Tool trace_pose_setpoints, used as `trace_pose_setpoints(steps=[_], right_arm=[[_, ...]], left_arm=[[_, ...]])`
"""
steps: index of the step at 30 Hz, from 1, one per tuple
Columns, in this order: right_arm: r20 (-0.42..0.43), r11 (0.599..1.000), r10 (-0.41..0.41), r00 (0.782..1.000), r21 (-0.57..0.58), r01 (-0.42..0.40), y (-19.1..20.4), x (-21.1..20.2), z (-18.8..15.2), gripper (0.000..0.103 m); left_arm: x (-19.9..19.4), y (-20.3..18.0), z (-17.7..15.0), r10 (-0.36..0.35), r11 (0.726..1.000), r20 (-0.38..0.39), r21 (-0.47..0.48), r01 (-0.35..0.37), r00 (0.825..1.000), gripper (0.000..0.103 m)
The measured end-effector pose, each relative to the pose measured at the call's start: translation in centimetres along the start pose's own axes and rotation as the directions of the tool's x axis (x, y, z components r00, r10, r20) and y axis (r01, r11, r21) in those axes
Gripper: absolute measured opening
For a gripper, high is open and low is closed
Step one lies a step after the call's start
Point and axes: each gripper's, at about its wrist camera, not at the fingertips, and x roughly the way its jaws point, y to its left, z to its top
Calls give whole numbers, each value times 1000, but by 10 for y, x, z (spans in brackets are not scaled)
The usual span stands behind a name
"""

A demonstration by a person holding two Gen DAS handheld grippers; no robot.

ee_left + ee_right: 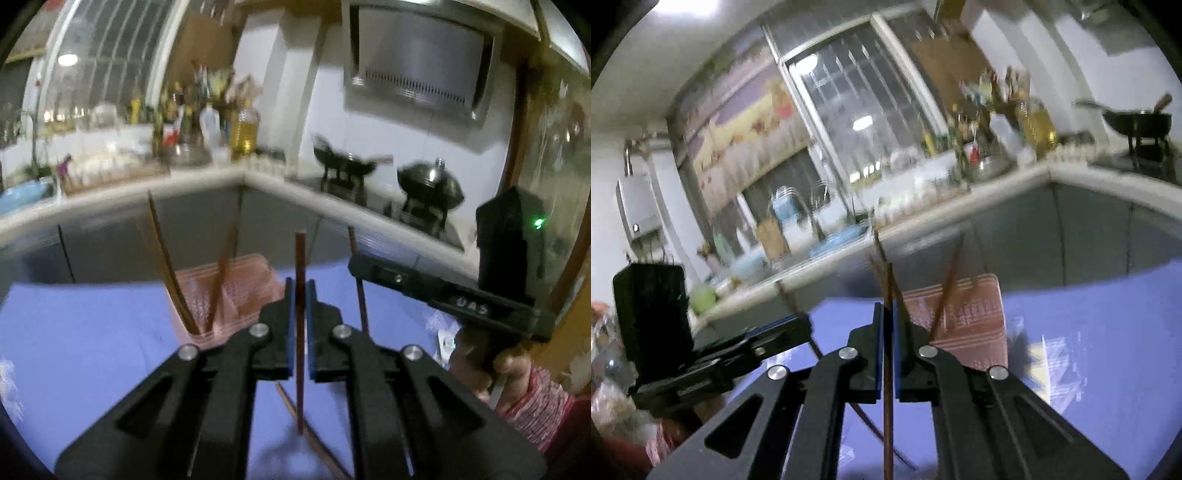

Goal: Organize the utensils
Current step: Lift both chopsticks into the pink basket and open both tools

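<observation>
My left gripper (pixel 300 291) is shut on a dark brown chopstick (pixel 300 332), held upright over the blue table (pixel 92 350). My right gripper (pixel 887 314) is shut on another brown chopstick (pixel 887 406), also upright. A pink slotted utensil holder (pixel 236 295) stands just beyond the left gripper with two chopsticks (pixel 168 266) leaning in it; it also shows in the right wrist view (pixel 967 314). The right gripper shows at the right of the left wrist view (pixel 369 273) with its chopstick (pixel 360 291). Another chopstick (pixel 314 439) lies on the table below.
A kitchen counter (pixel 184 184) with bottles, an oil jug (pixel 243 129) and a sink runs behind. Two woks (pixel 430 182) sit on a stove at the right. Clear plastic wrapping (pixel 1060 365) lies on the table to the right.
</observation>
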Motion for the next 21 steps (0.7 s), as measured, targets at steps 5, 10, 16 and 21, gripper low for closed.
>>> trace_pose_setpoints(steps=[5, 10, 16, 21], right_arm=[[181, 997, -77, 980, -7, 80, 10, 24, 65, 5], [331, 976, -207, 921, 0, 220, 12, 65, 89, 5], [353, 945, -311, 883, 16, 326, -12, 126, 72, 5], [327, 948, -305, 895, 10, 319, -28, 148, 49, 4]], left_arm=[[-4, 6, 66, 117, 992, 136, 41, -123, 984, 4], [25, 25, 93, 258, 961, 194, 47, -272, 946, 4], [69, 55, 77, 295, 953, 130, 37, -302, 947, 4], [93, 66, 56, 292, 954, 70, 49, -295, 954, 4]])
